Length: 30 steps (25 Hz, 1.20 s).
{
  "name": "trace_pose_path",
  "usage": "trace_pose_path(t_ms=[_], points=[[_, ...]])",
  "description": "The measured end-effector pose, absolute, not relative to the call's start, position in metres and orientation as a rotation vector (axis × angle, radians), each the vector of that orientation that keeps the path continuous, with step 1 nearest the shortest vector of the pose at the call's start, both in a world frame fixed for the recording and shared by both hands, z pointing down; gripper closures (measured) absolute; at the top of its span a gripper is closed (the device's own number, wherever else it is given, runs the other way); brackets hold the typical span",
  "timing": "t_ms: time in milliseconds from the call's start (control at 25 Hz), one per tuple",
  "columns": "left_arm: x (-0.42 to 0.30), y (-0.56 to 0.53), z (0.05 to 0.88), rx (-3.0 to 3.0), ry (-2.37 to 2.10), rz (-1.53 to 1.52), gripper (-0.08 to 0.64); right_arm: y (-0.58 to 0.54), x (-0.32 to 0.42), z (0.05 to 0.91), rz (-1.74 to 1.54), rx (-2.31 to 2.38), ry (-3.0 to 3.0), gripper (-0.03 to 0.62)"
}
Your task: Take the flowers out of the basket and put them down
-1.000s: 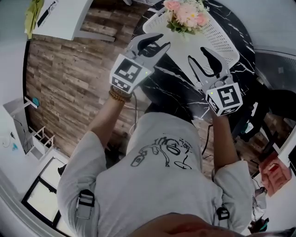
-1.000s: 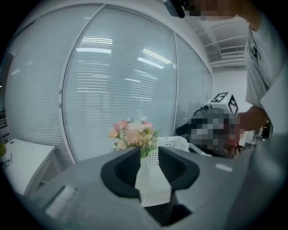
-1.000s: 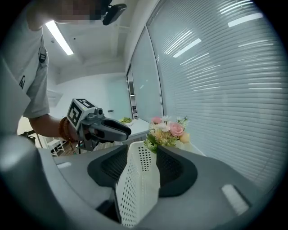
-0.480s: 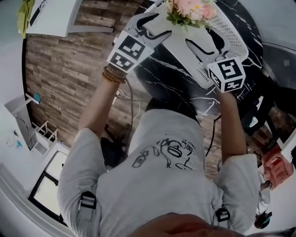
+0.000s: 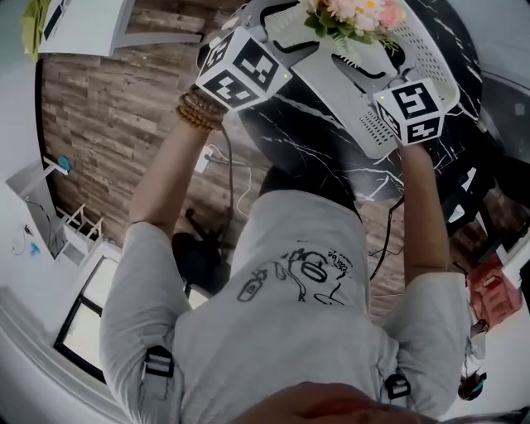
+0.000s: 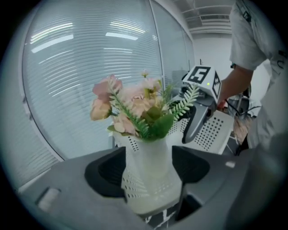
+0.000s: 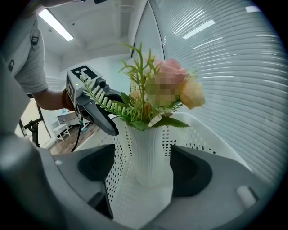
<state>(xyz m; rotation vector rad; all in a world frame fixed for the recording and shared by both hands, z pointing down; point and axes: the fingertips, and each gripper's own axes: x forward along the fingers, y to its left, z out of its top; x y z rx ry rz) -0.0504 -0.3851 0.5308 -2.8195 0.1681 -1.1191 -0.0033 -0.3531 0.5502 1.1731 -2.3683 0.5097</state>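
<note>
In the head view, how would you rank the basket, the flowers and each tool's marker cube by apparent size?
Largest first:
basket
left tool's cube
right tool's cube, slightly smaller
The flowers are cropped at the top edge, so unranked.

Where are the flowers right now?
Top centre of the head view: the flowers stand in the white basket on the black marble table.

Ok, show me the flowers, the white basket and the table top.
flowers (image 5: 358, 12), head view, on the pink blooms.
white basket (image 6: 148, 179), left gripper view, on its perforated corner wall.
table top (image 5: 302, 137), head view, on bare black marble.
</note>
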Motion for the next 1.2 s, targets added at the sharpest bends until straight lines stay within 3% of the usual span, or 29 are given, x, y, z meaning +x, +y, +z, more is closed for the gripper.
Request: trace_pose_path(t_ms=[760, 1200], points=[[-0.03, -0.391, 0.557, -2.577, 0.007, -1.274, 0.227, -0.376, -0.012, 0.582, 0.438, 1.076, -2.363, 0.219], [-0.027, -0.394, 0.562, -2.497, 0.002, -1.31, 0.273, -0.382, -0.016, 0.583, 0.383, 1.075, -2.386, 0.299]])
